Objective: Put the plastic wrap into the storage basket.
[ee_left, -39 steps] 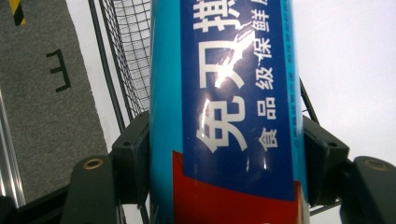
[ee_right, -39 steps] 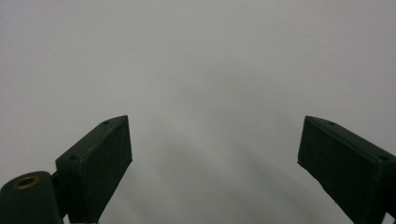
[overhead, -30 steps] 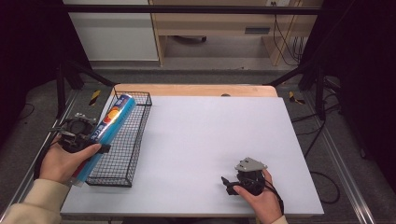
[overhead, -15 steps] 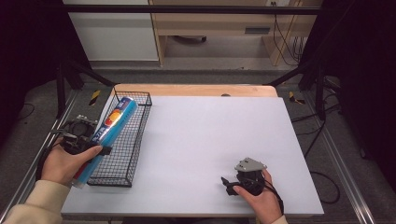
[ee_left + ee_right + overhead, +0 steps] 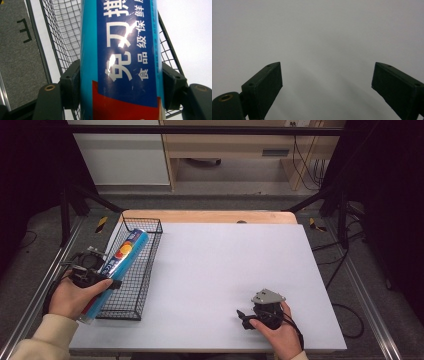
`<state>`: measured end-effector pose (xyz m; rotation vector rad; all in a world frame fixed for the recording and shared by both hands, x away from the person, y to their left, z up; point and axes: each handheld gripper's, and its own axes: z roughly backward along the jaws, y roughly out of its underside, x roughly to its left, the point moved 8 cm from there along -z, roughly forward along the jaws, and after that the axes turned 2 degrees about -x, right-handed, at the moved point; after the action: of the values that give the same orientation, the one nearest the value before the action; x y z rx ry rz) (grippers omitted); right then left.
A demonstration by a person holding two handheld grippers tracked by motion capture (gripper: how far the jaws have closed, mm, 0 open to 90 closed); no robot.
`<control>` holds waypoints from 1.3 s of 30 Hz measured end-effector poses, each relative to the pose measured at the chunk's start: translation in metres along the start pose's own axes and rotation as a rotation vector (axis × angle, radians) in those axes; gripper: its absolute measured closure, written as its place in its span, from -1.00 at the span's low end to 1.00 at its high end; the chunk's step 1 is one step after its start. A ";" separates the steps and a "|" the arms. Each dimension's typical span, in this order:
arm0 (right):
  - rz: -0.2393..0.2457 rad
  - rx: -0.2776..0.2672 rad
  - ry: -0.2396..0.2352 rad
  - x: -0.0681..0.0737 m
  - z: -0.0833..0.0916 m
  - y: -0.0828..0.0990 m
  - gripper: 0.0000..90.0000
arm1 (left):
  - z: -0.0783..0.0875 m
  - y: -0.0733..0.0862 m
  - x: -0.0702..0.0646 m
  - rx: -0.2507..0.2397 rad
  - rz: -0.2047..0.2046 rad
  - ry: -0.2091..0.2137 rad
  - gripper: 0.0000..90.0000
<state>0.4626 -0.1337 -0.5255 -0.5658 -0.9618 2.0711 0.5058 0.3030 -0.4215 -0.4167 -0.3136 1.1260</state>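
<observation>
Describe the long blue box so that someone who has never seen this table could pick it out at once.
Start at the white table and go to the black wire basket along its left edge. Lying lengthwise over that basket, clamped in the left gripper, is the blue box. It is the one brightly coloured thing there: long and narrow, light blue with a dark blue and red label bearing white Chinese characters.

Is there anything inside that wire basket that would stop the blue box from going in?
Nothing visible does. The left gripper is clamped on the blue box, which lies slanted over the wire basket. The basket's mesh floor looks bare in the high view and in the left gripper view, though the box hides part of it.
</observation>
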 end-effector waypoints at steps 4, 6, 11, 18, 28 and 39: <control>-0.001 -0.001 -0.002 0.001 0.000 0.000 -0.78 | -0.003 0.001 -0.001 0.010 0.003 0.003 -0.29; 0.003 -0.001 -0.002 0.001 0.000 0.000 -0.78 | -0.006 0.003 0.000 0.020 -0.007 0.000 -0.29; 0.011 0.000 -0.003 0.002 0.000 0.000 -0.78 | -0.012 0.005 -0.001 0.033 -0.007 -0.001 -0.29; 0.009 -0.001 -0.006 0.002 0.000 -0.001 -0.78 | -0.017 0.006 0.001 0.048 -0.007 -0.009 -0.29; 0.008 0.000 -0.007 0.002 -0.001 0.000 -0.78 | -0.019 0.005 0.003 0.072 -0.006 -0.023 -0.29; 0.011 0.005 -0.011 0.002 -0.001 0.000 -0.78 | -0.025 0.004 0.006 0.141 0.007 -0.004 -0.29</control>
<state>0.4617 -0.1315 -0.5267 -0.5589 -0.9614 2.0873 0.5156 0.3057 -0.4451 -0.2914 -0.2349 1.1485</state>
